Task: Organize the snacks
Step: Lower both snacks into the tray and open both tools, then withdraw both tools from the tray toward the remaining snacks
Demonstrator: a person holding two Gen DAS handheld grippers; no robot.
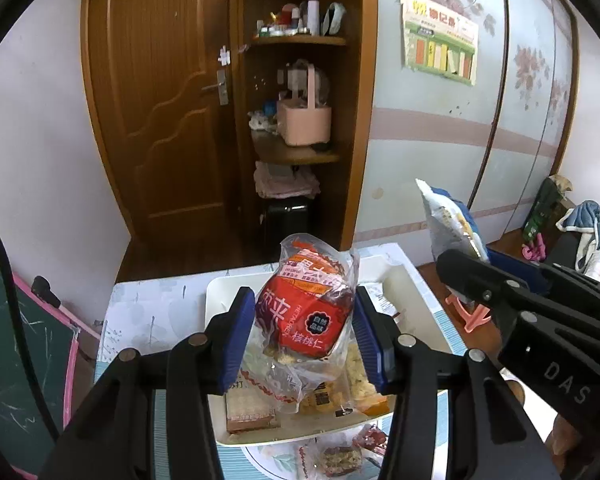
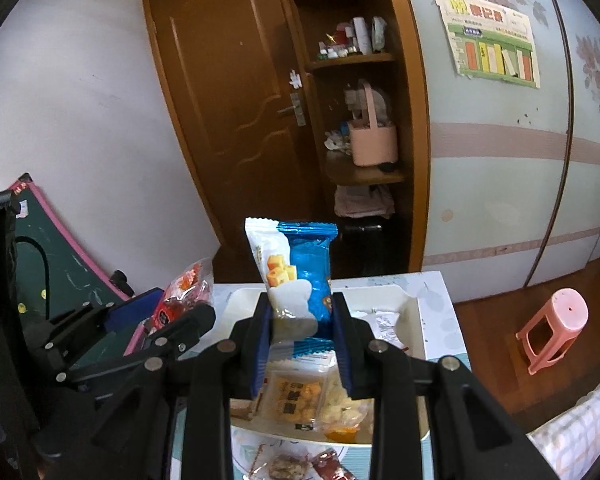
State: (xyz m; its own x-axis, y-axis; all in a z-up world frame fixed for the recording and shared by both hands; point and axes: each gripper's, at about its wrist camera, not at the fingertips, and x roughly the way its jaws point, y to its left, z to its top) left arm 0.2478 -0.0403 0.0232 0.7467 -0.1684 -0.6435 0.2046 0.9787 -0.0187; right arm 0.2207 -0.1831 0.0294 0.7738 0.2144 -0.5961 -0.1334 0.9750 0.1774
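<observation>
Snacks fill the near end of the white tray on the table; its far end holds one small packet. Left gripper pinches a red bag above the tray's middle. Right gripper clamps a blue-and-white pack upright over the tray. More snacks lie on a plate at the table's near edge

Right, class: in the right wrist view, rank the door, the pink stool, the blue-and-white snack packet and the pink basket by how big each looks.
1. Door, clearly largest.
2. Blue-and-white snack packet, though it looks big mainly because the right gripper holds it close to the camera.
3. Pink stool and pink basket: too alike to rank.
</observation>
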